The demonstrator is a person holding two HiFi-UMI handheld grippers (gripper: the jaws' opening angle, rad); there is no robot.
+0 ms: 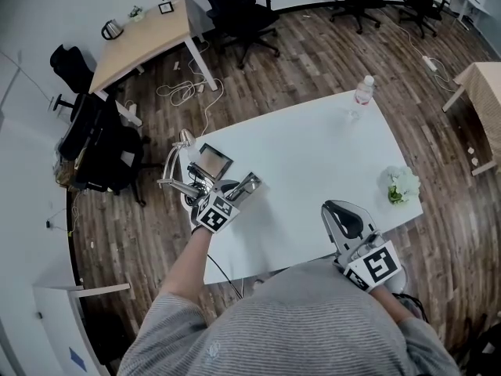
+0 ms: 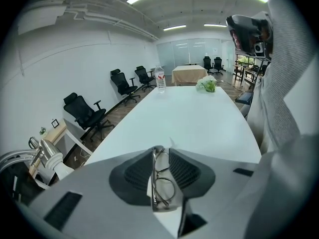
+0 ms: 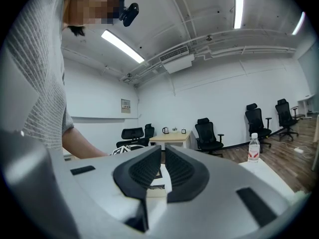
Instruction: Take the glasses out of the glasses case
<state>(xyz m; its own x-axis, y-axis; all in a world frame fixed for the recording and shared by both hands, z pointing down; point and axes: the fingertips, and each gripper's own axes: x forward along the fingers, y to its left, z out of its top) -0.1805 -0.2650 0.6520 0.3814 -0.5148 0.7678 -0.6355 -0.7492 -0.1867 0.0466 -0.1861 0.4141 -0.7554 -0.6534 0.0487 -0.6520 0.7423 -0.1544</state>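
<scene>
Folded thin metal-rimmed glasses (image 2: 162, 183) stand edge-on between the dark ribbed pads of my left gripper (image 2: 162, 151), which is shut on them and tilts down over the left end of the white table (image 1: 313, 155). In the head view the left gripper (image 1: 241, 188) hangs by that table end. Just beyond it lies a dark square thing with a grey inside (image 1: 212, 163), which looks like the open case. The glasses themselves are too small to make out in the head view. My right gripper (image 1: 334, 208) rests at the table's near edge, level, pointing toward the left arm. Its jaws (image 3: 163, 151) are shut and hold nothing.
A water bottle (image 1: 363, 91) stands at the table's far edge, and a small bunch of white flowers (image 1: 402, 185) at its right end. A chrome lamp-like object (image 1: 175, 167) sits by the left corner. Office chairs (image 1: 235, 10), a wooden desk (image 1: 145, 37) and floor cables surround the table.
</scene>
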